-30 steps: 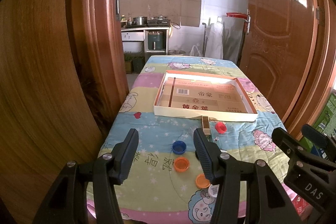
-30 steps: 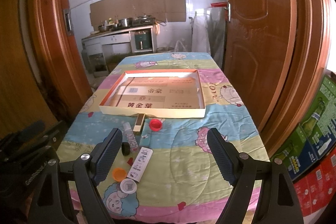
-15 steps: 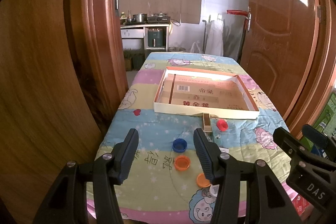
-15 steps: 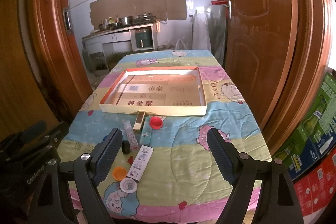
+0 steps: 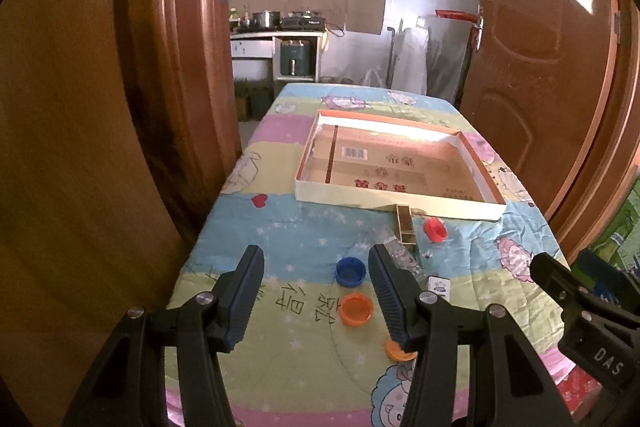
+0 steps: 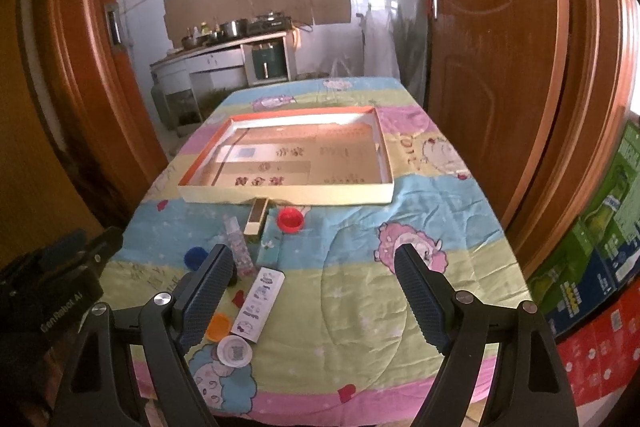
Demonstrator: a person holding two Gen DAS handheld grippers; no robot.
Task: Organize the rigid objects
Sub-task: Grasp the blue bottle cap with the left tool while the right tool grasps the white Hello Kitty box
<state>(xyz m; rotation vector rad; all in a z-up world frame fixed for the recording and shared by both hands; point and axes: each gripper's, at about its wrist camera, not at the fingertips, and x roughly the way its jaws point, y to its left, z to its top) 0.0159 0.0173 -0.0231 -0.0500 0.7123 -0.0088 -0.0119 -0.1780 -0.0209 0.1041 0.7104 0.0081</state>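
Note:
A shallow cardboard tray (image 5: 396, 204) (image 6: 288, 195) lies on the patterned tablecloth. In front of it are scattered a red cap (image 5: 435, 229) (image 6: 290, 219), a small gold box (image 5: 406, 224) (image 6: 257, 217), a blue cap (image 5: 350, 271) (image 6: 195, 257), an orange cap (image 5: 355, 309), a second orange cap (image 5: 398, 350) (image 6: 219, 326), a clear little bottle (image 6: 240, 251), a white flat packet (image 6: 259, 299) and a white round lid (image 6: 234, 348). My left gripper (image 5: 316, 269) hangs open above the near table edge, the caps just ahead. My right gripper (image 6: 314, 265) is open over bare cloth, right of the packet.
Wooden door leaves (image 5: 536, 67) (image 6: 496, 67) stand on both sides of the table. Stacked green and red cartons (image 6: 600, 247) sit to the right of the table. A kitchen counter with pots (image 6: 228, 43) is beyond the table's far end.
Both grippers have come a little lower and closer to the table; the tray and caps now look slightly nearer. Neither gripper's jaw width has changed.

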